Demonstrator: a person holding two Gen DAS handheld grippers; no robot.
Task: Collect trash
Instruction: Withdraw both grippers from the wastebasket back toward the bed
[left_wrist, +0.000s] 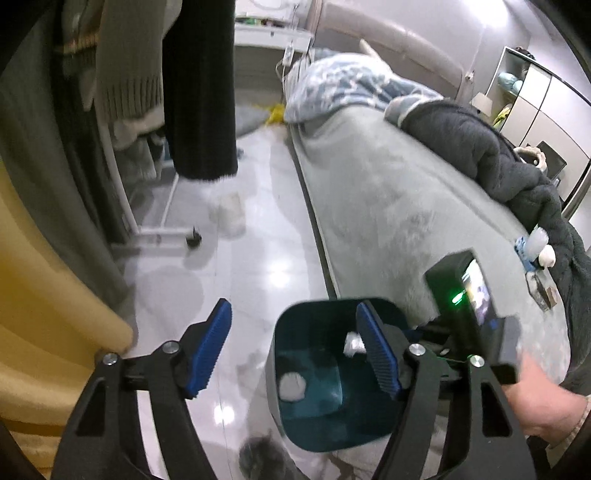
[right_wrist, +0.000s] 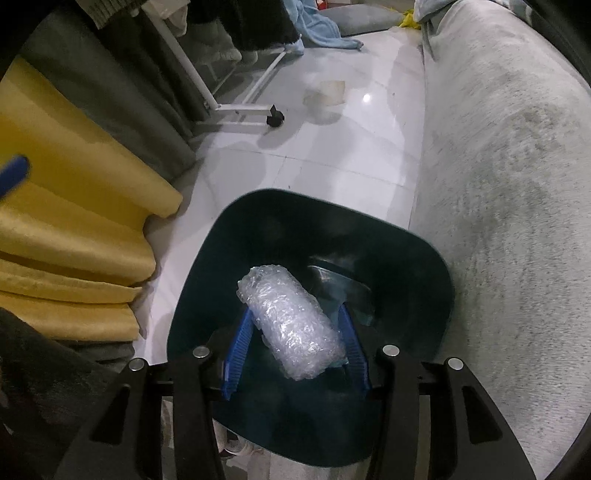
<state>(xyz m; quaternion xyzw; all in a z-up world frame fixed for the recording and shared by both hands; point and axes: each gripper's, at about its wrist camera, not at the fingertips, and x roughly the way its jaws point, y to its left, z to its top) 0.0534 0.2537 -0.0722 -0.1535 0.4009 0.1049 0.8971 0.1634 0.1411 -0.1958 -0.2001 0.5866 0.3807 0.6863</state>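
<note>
Item: dark teal bin (right_wrist: 258, 236), standing on the glossy floor (right_wrist: 332, 147) just beside the grey-covered bed (right_wrist: 498, 184). Contents: two white crumpled wads (left_wrist: 291, 386) at the bottom. Right tongs (right_wrist: 293, 352): clenched on a roll of bubble wrap (right_wrist: 291, 325), held over the bin's mouth. Left tongs (left_wrist: 291, 354): spread wide, nothing between them, above the bin's near edge.

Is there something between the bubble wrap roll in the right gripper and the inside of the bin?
Nothing visible blocks it. The right gripper holds the bubble wrap roll directly over the open mouth of the dark bin. The bin has no lid, and only small white wads lie at its bottom.
</note>
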